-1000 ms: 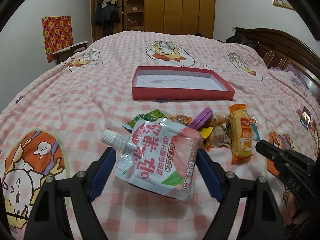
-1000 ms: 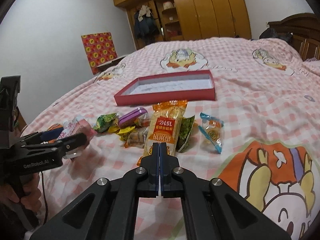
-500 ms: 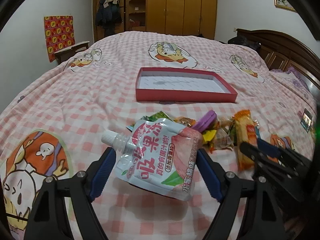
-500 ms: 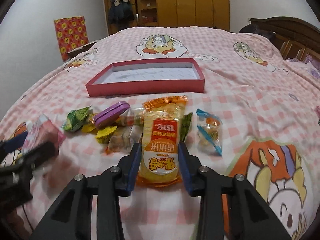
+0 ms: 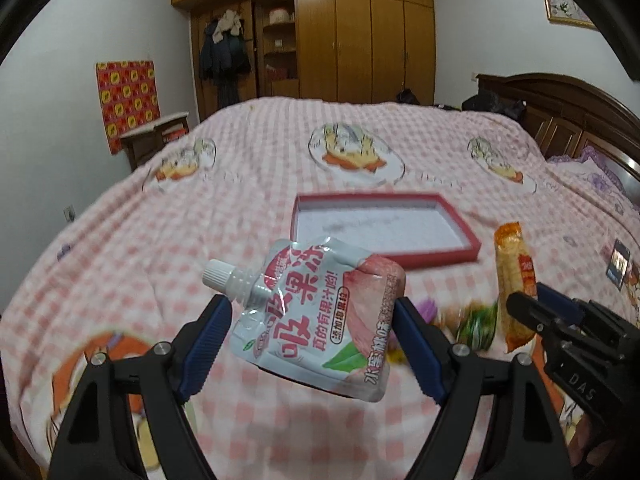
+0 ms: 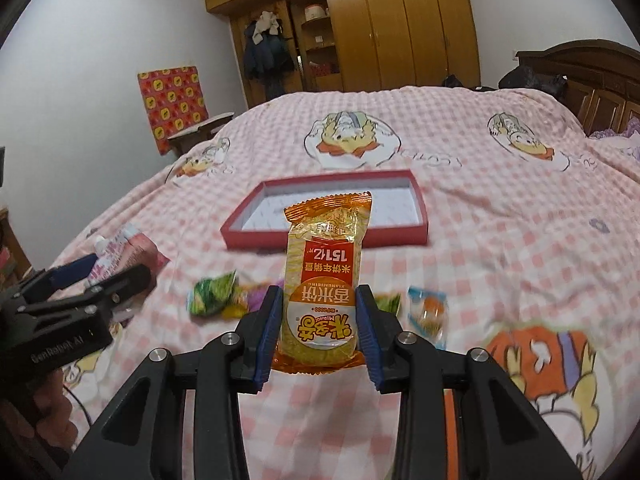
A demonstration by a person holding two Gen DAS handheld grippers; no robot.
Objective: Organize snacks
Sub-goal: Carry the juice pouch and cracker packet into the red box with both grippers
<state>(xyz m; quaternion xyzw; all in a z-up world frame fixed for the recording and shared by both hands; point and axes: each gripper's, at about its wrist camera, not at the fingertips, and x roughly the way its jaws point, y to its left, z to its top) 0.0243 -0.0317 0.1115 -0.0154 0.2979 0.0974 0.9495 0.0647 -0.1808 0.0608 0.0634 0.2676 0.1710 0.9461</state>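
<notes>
My left gripper (image 5: pixel 310 344) is shut on a pink and white juice pouch (image 5: pixel 320 316) with a white cap, held above the bed. My right gripper (image 6: pixel 319 332) is shut on an orange rice cracker pack (image 6: pixel 322 280), lifted off the bed. The pack also shows in the left wrist view (image 5: pixel 514 280), and the pouch in the right wrist view (image 6: pixel 124 252). A red shallow box (image 5: pixel 384 226) with a white inside lies on the bed beyond both; it also shows in the right wrist view (image 6: pixel 400 216).
Several small snacks lie on the pink checked bedspread: a green packet (image 6: pixel 212 298), a blue and orange packet (image 6: pixel 428 314), purple and yellow ones partly hidden. A wooden headboard (image 5: pixel 560 120) is at the right, a wardrobe (image 5: pixel 340 40) at the back.
The right gripper opened, closed on the orange rice cracker pack and lifted it. The left gripper has risen with the juice pouch, both moving toward the red box.
</notes>
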